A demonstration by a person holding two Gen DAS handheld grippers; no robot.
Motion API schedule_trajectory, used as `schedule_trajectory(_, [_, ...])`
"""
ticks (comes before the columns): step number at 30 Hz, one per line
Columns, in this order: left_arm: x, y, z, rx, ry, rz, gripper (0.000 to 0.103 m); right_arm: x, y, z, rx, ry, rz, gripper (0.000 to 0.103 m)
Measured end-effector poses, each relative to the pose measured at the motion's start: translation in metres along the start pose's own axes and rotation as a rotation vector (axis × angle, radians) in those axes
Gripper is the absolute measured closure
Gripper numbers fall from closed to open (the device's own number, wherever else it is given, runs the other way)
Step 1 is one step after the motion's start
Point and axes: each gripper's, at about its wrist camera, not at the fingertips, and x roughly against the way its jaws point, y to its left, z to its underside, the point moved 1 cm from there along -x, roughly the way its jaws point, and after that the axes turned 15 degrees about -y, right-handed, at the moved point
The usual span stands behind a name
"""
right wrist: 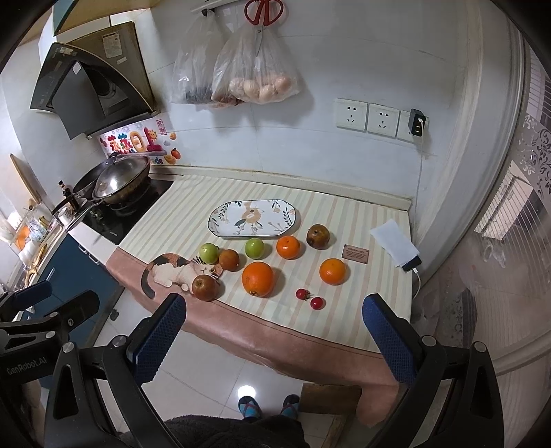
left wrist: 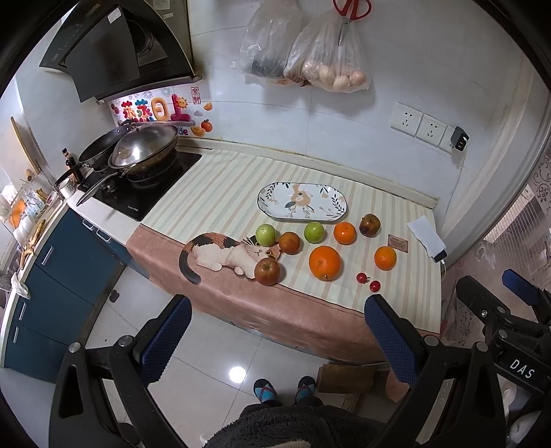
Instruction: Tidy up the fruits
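Striped cloth (right wrist: 344, 213) on kitchen counter holds fruits w/ big orange (right wrist: 258, 278) in middle, near flowery plate (right wrist: 220, 220). My left claw (left wrist: 280, 339) & right claw (right wrist: 275, 336) hang wide apart, holding nothing.

A lidded wok (left wrist: 144, 148) sits on the stove (left wrist: 144, 187) left of the striped table (left wrist: 220, 186); red scissors (left wrist: 351, 13) and egg bags (left wrist: 330, 58) hang above it.
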Motion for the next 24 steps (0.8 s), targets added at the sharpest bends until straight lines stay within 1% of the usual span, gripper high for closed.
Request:
schedule_trajectory(9, [0.0014,0.0015,-0.0009,-0.001,0.002,-0.002,0.000,-0.0016,-0.0006,0.0016,-0.002,-0.001,-0.003,0.000])
schedule_trajectory(17, [0.0058,0.0092,-0.0069,-0.004,-0.001,-0.001,0.000,-0.0039,-0.0003,-0.0032,-0.003,-0.002,-0.012,0.000])
schedule_trajectory(24, [0.0040,0.0082,-0.0065,-0.007,-0.005,-0.005,0.000,-0.0070,0.0010,-0.0058,-0.011,-0.005,-0.012,0.000])
